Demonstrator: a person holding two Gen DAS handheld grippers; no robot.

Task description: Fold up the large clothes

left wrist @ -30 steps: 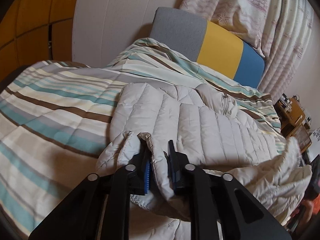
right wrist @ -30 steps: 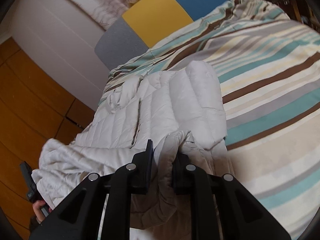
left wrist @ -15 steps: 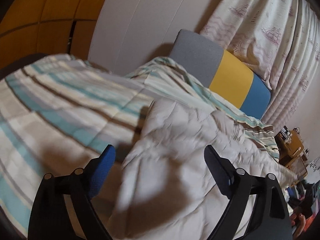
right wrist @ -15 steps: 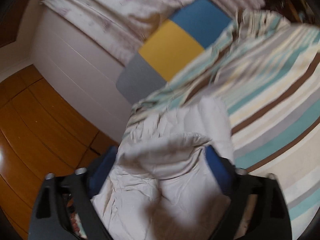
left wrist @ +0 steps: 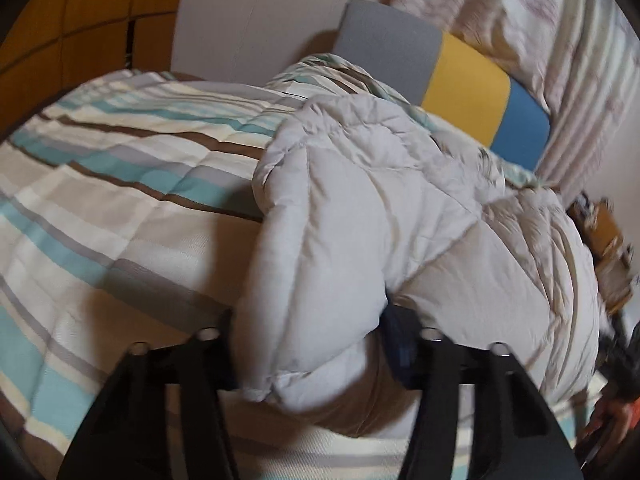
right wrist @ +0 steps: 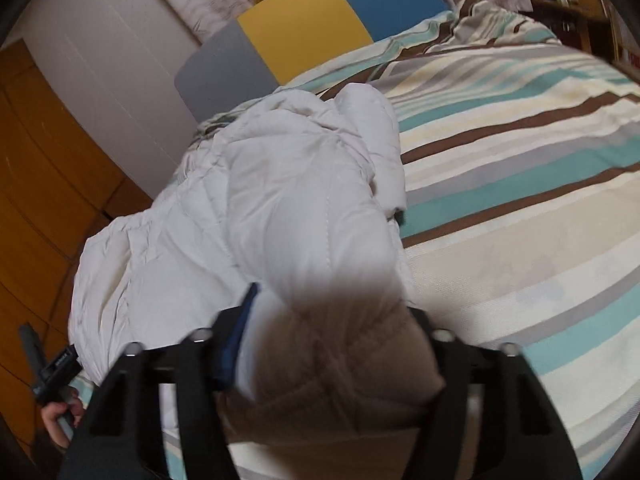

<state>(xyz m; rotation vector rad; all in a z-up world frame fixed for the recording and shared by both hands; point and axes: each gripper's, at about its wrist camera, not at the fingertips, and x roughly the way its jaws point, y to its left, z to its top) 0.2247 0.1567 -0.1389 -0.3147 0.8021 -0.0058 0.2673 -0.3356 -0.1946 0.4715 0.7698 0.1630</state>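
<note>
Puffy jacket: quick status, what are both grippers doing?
Left gripper, right gripper: just closing on puffy jacket, folds bunched between them. Jacket part-folded on striped bedspread. Nothing blocking.

The right tongs (right wrist: 324, 344), jaws just closing, pinch a puffy fold of the white quilted jacket (right wrist: 280, 184) on the striped bed (right wrist: 520, 184).
</note>
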